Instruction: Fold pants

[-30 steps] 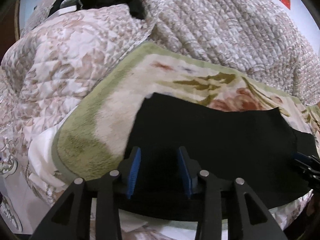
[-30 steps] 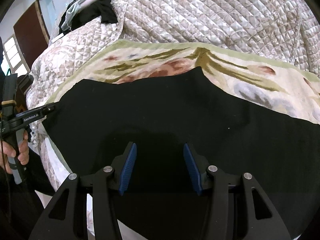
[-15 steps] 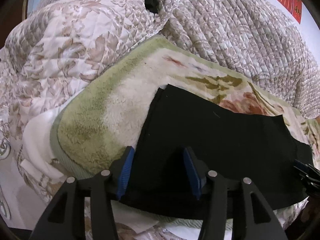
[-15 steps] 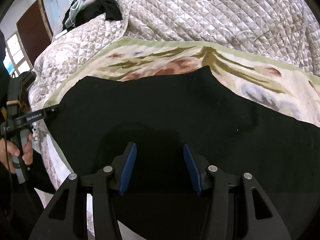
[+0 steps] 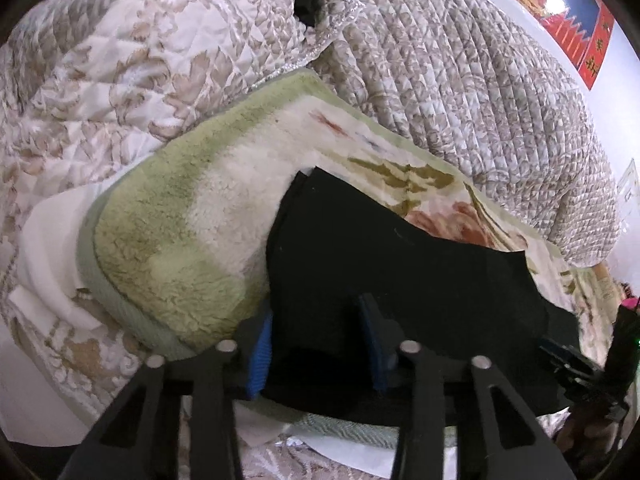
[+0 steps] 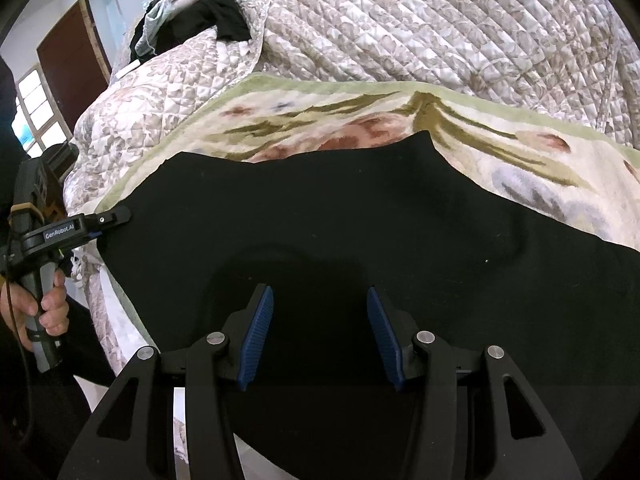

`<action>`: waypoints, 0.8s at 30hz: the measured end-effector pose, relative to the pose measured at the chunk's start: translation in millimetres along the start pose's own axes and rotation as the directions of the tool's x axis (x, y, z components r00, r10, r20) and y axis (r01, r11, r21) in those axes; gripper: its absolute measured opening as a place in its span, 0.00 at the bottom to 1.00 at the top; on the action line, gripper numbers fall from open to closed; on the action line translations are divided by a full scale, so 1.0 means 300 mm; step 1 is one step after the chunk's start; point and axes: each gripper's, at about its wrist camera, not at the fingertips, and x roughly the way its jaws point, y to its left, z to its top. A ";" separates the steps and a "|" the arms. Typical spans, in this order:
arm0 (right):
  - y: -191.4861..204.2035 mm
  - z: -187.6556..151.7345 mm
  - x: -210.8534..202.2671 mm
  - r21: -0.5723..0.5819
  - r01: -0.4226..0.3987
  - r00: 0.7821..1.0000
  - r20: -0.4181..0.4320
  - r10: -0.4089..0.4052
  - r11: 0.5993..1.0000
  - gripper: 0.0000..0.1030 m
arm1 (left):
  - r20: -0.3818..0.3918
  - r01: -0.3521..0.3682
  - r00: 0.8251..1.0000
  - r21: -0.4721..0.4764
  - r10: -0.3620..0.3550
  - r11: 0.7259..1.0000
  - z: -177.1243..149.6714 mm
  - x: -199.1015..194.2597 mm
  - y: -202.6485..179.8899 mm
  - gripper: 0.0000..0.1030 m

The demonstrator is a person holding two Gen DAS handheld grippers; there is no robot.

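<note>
Now both grippers' jaws (blue-padded) gape wide, seemingly just above black pants [image 6: 360,216].

Floral plush blanket [image 6: 500,152], quilted bedspread [image 6: 420,28], dark clothes pile [image 6: 192,20], brown door [image 6: 76,60]

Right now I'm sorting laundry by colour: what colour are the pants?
Plain black pants, no visible pattern; clearest in the right wrist view.

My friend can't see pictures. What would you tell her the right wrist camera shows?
Black pants lie spread flat across a flowery fleece blanket on a quilted bed. The right tongs hover open just above the pants, and at the far left the left tongs reach the pants' edge.
</note>
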 end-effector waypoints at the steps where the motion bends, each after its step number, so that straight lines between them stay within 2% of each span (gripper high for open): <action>1: -0.001 0.000 0.000 -0.001 0.001 1.000 0.000 -0.001 1.000 0.48 | -0.001 -0.008 1.000 -0.006 0.008 1.000 0.002 0.005 0.002 0.27; 2: -0.002 0.000 0.000 -0.001 0.000 1.000 0.000 0.000 1.000 0.48 | -0.006 -0.005 1.000 -0.012 0.005 1.000 0.006 0.010 0.003 0.24; 4: -0.002 0.001 0.001 0.001 0.000 1.000 -0.001 0.000 1.000 0.48 | -0.013 0.017 1.000 -0.038 -0.018 0.999 0.014 0.015 0.002 0.12; 7: -0.004 0.001 0.001 -0.003 0.001 1.000 0.003 -0.001 1.000 0.48 | -0.019 0.040 0.999 -0.035 -0.041 0.999 0.024 0.020 -0.026 0.10; 14: -0.032 0.014 -0.042 0.040 -0.001 0.999 0.047 -0.001 0.999 0.48 | -0.007 0.173 0.985 -0.013 -0.173 0.985 0.055 -0.008 -0.129 0.10; 20: -0.066 0.015 -0.087 0.099 0.003 0.997 0.075 -0.010 0.995 0.48 | -0.051 0.290 0.956 0.062 -0.287 0.955 0.072 -0.006 -0.331 0.10; 24: -0.126 0.014 -0.132 0.178 0.000 0.995 0.102 -0.018 0.984 0.48 | -0.123 0.383 0.922 0.133 -0.368 0.914 0.049 0.036 -0.529 0.09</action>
